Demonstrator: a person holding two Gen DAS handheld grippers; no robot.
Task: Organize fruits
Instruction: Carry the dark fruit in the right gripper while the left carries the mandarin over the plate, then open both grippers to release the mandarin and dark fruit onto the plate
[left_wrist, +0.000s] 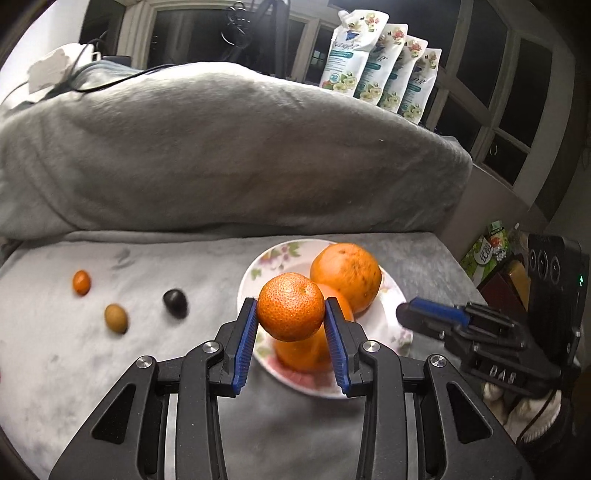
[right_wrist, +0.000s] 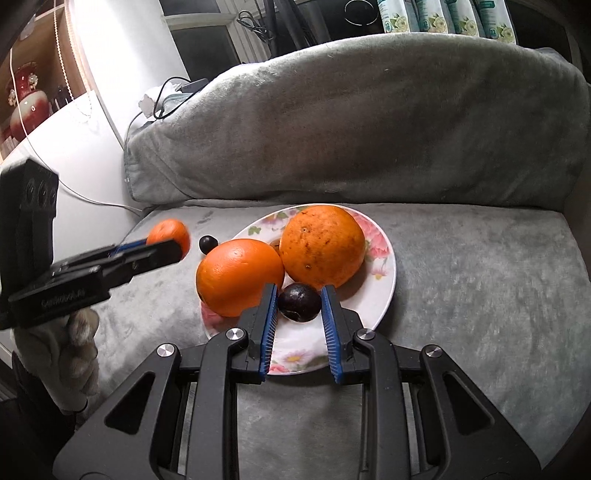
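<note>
Oranges (right_wrist: 321, 247) and perhaps plum (right_wrist: 299, 301) on plate (right_wrist: 384, 291)

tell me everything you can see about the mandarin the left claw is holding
The mandarin is small, round and bright orange, with pebbled, glossy peel and a small stem dimple on its upper right. It is whole and unpeeled. The left claw clamps it between blue ribbed pads on both sides, lifted in front of the floral plate. Nothing else touches it.
</note>
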